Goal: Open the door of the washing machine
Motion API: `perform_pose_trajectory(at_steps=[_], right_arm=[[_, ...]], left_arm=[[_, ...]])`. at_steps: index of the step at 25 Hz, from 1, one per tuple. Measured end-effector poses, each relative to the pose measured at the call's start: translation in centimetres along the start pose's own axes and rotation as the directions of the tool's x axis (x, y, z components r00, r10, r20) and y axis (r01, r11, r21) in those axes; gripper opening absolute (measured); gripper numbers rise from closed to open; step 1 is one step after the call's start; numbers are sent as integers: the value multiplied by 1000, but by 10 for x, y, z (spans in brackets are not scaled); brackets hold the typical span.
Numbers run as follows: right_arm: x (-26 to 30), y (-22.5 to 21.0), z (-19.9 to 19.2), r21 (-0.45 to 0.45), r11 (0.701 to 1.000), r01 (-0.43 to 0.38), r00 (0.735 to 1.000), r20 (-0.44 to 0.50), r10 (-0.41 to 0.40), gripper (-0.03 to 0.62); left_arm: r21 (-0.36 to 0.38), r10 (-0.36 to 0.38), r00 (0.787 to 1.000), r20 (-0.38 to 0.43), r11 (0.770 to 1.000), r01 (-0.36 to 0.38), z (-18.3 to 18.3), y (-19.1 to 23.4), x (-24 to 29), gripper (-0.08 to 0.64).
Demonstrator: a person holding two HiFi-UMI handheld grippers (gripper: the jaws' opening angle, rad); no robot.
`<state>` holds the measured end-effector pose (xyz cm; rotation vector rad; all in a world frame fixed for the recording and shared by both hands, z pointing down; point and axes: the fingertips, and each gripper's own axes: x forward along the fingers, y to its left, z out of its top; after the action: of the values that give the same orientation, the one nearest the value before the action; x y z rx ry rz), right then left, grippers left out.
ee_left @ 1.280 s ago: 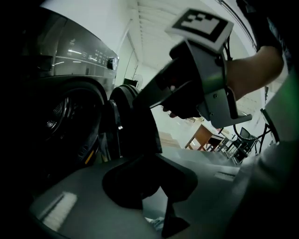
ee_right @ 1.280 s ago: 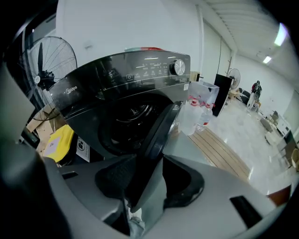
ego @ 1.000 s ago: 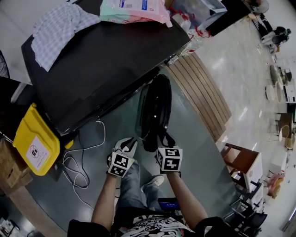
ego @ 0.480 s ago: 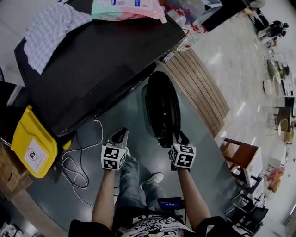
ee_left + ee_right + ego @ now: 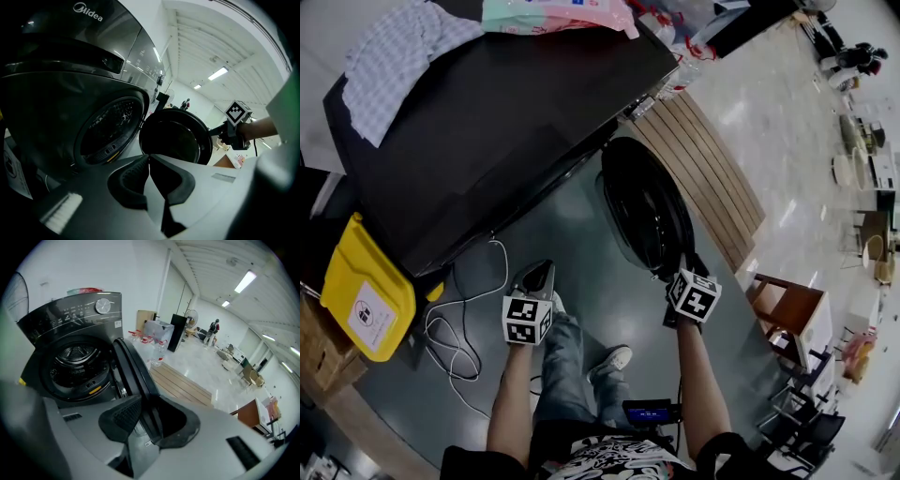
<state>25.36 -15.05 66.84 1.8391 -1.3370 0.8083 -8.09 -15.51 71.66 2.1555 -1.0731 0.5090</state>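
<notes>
Since a second ago the door (image 5: 647, 211) has swung further out from the washing machine (image 5: 506, 122). My right claw (image 5: 680, 269) has travelled with its edge toward the wooden slats (image 5: 712, 187), while my left claw (image 5: 539, 274) has drawn away from the door and closed up. From the head view, the door stands well open with its free edge at my right claw. My left claw hangs apart from it over the grey floor (image 5: 581, 244), near a white cable (image 5: 464, 323) and a yellow bin (image 5: 366, 281). A checked cloth (image 5: 394, 52) and a pink pack (image 5: 562, 11) lie on top of the machine. From the left gripper view, my left claw (image 5: 149, 161) has its jaws together with nothing between them. Beyond it are the drum (image 5: 110, 126) and the open door (image 5: 173, 138), with my right claw (image 5: 220, 136) at the door's far edge. From the right gripper view, my right claw (image 5: 150, 420) is closing its jaws on the door (image 5: 133, 366), whose edge runs up between the pads and touches them. The drum (image 5: 75, 362) shows to the left.
</notes>
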Motion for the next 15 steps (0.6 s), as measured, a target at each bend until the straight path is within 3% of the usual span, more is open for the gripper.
perform_pose_trajectory(at_steps=[6, 10, 13, 15], right_arm=[[17, -37, 11, 26, 999, 41, 999, 23, -42, 97], [18, -35, 22, 6, 999, 33, 999, 42, -34, 66], [-21, -23, 24, 20, 996, -85, 986, 143, 81, 40], [-63, -9, 20, 16, 974, -224, 950, 226, 215, 4]], left_arm=[[6, 11, 1000, 28, 1000, -11, 6, -5, -9, 8], [-36, 36, 993, 111, 999, -32, 24, -11, -26, 8], [14, 53, 982, 182, 998, -56, 48, -40, -50, 9], [40, 81, 965, 250, 995, -94, 66, -62, -75, 9]])
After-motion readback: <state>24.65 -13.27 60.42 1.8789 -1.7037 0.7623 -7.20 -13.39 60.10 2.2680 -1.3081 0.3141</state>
